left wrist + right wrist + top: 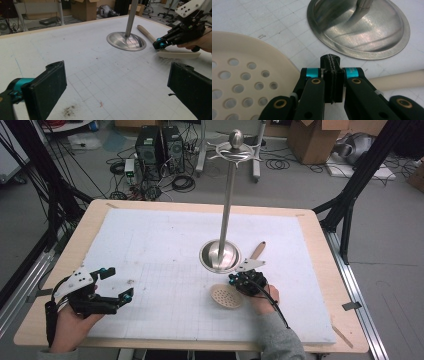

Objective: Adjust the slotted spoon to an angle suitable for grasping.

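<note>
The cream plastic skimmer spoon (227,296) with a round perforated head lies flat on the white surface (165,270), a little right of the middle and on the near side. Its head, full of small round holes, points to the near left. Its pale handle (258,250) runs to the far right and passes just beside the round steel base of the standing rack (220,255), on its right.
</note>
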`<state>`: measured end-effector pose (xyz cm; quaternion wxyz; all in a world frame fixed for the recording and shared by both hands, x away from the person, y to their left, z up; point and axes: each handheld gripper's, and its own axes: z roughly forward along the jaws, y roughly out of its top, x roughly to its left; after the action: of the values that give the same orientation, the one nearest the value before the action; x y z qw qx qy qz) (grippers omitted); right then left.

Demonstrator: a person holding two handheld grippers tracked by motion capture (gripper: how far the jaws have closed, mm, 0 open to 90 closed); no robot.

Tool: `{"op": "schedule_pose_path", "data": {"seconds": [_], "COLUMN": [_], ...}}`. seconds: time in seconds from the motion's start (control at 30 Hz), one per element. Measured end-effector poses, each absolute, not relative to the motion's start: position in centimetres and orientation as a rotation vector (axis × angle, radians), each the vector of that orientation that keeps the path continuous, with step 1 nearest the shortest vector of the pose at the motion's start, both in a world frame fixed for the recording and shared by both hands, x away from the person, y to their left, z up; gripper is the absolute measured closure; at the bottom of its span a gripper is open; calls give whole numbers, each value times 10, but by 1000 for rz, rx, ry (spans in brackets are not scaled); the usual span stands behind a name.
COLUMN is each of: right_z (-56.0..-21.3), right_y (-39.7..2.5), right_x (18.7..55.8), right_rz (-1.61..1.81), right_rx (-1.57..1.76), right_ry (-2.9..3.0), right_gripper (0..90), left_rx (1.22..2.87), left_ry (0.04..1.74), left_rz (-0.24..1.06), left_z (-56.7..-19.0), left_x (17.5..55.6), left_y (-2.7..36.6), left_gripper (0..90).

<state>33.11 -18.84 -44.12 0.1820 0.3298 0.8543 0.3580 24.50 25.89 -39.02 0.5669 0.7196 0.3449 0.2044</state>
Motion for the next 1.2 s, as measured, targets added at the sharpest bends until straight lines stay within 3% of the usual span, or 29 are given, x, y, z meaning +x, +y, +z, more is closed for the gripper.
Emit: {"op": "schedule_pose_path", "data": {"seconds": [1.2], "right_z": [-441], "right_y": [-181], "right_x": [326], "right_rz": [986], "right_rx": [891], "right_ry": [2461], "right_gripper": [900], "left_rx": [1690], "left_ry": [812], "left_rz": [473], "left_z": [-391], "left_x": [247], "left_y": [259], "left_gripper": [27]}}
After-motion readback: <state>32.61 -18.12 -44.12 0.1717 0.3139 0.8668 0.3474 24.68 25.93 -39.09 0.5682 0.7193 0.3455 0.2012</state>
